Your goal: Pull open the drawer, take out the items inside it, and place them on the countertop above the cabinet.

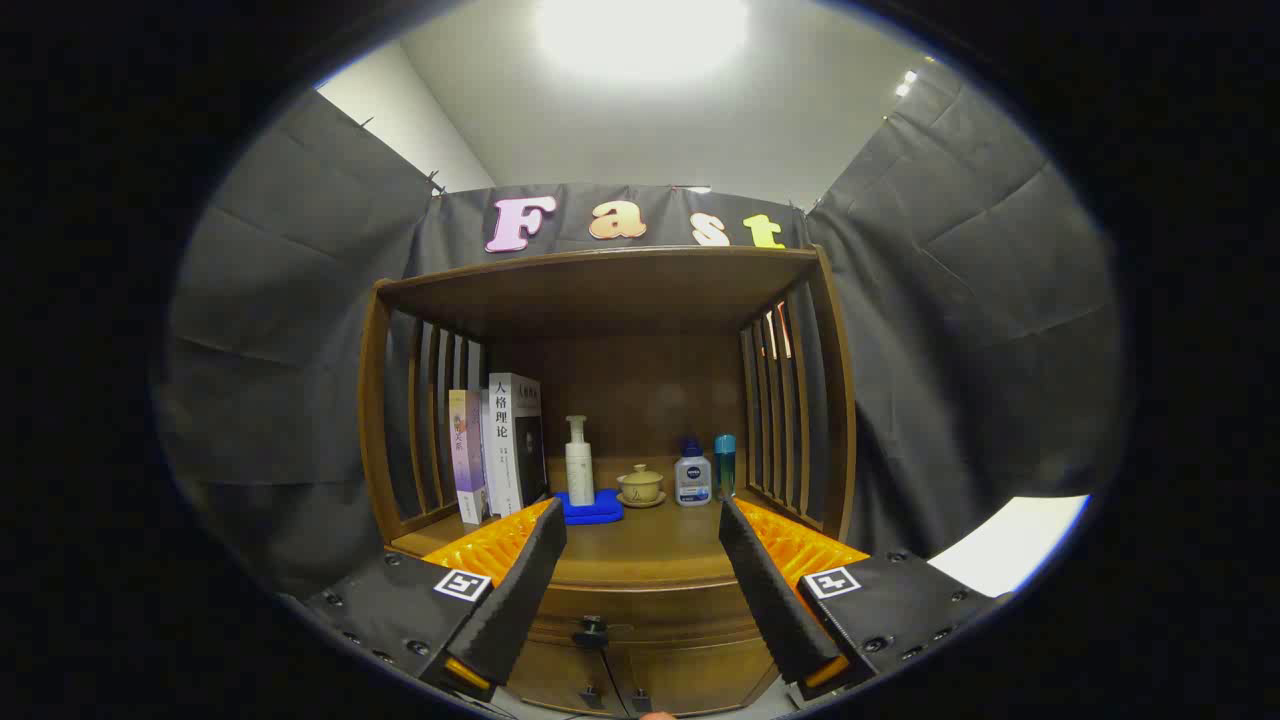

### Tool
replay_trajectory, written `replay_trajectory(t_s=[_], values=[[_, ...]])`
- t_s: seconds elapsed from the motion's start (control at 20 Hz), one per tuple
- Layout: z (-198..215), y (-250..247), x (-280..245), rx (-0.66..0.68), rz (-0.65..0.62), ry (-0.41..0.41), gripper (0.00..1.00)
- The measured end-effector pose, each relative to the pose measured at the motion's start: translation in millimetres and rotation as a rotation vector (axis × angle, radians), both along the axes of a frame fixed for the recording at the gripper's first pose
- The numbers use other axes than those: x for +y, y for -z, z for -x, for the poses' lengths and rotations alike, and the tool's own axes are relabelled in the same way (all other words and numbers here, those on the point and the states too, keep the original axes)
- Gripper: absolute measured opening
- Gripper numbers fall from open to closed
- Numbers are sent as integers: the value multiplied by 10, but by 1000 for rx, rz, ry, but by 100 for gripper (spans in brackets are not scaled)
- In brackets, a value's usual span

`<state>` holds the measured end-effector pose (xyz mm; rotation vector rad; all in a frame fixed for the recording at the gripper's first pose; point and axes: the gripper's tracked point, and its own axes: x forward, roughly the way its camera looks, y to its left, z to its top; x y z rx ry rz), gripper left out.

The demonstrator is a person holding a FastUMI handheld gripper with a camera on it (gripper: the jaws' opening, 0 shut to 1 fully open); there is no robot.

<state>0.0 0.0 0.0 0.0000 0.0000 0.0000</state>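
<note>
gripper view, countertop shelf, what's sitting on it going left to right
books → white pump bottle standing at the back of the blue cloth → lidded cup on a saucer → small clear bottle with a blue cap → teal bottle. The gripper hangs in front of the cabinet, jaws open, holding nothing.

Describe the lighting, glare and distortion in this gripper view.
Gripper view: the ceiling light blows out to white glare; fisheye bends the cabinet top and side posts; the countertop items sit in dim shade but stay sharp; the open tongs frame the drawer knob.
</note>
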Motion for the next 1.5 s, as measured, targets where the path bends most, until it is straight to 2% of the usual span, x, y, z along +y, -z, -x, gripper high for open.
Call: replay_trajectory(t_s=[0.8, 1.25, 1.5], values=[[-90, 213, 101, 35, -4, -30, 98], [-426, 429, 252, 67, 12, -57, 98], [-697, 815, 390, 140, 13, -91, 98]])
